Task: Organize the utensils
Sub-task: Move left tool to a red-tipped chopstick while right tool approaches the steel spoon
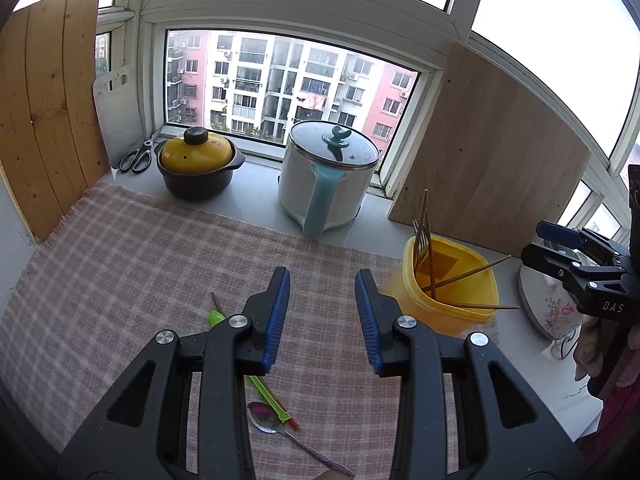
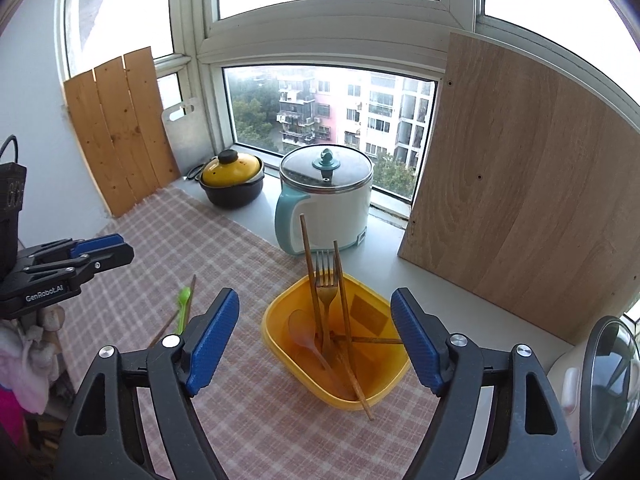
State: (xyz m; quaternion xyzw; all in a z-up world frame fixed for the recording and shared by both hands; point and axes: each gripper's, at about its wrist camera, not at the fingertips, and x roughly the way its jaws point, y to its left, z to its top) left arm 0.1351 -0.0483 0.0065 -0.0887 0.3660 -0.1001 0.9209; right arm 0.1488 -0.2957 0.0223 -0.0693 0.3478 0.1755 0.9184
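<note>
A yellow tub [image 2: 280, 320] stands on the checked cloth [image 2: 132, 240] and holds a metal fork [image 2: 326, 280], a wooden spoon [image 2: 302, 326] and several wooden chopsticks [image 2: 308, 248]. My right gripper [image 2: 315, 296] hangs above and just in front of the tub, open, with nothing between its blue pads. My left gripper [image 1: 323, 312] is open over the cloth, left of the yellow tub [image 1: 448, 312], and holds nothing. Beneath it lie a green plastic spoon [image 1: 216, 318], a loose chopstick [image 1: 216, 300] and a metal spoon [image 1: 262, 420]. The green spoon [image 2: 185, 296] also shows in the right wrist view.
At the window sill stand a black pot with a yellow lid [image 1: 196, 156], a white electric pot with a teal handle [image 1: 328, 176] and scissors [image 1: 138, 158]. Wooden boards [image 1: 44, 112] [image 2: 520, 208] lean on both sides. A floral cooker [image 1: 548, 304] sits at the right.
</note>
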